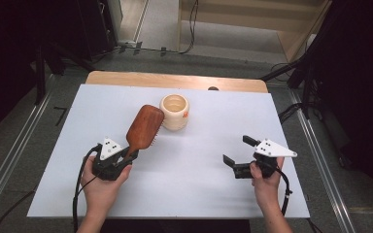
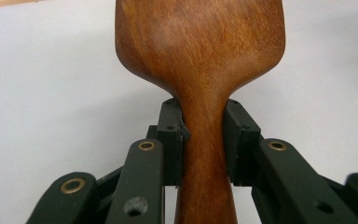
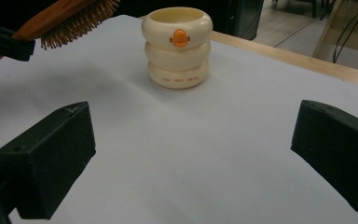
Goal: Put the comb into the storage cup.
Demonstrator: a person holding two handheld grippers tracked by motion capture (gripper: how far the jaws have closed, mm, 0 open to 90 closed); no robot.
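The left gripper [image 1: 126,156] sits at the near left of the table, held in the person's left hand [image 1: 102,187], with its jaws clamped on the narrow neck of a wooden hairbrush [image 1: 143,128]. In the left gripper view the two black pads [image 2: 171,135] press against both sides of the brush handle [image 2: 205,154] just below the point where it widens into the head. The brush head extends away from the person and to the right, lifted off the surface, with the bristles [image 3: 77,23] facing downward. The right gripper [image 1: 239,154] is held in the right hand [image 1: 267,182] at the near right, well apart from the left one; its jaws stand wide apart and hold nothing. A cream-coloured cup [image 1: 174,111] with ringed sides and an orange beak mark [image 3: 180,37] stands upright on the white table cover [image 1: 199,184], toward the far centre. The brush head ends just beside the cup's left side; contact cannot be determined.
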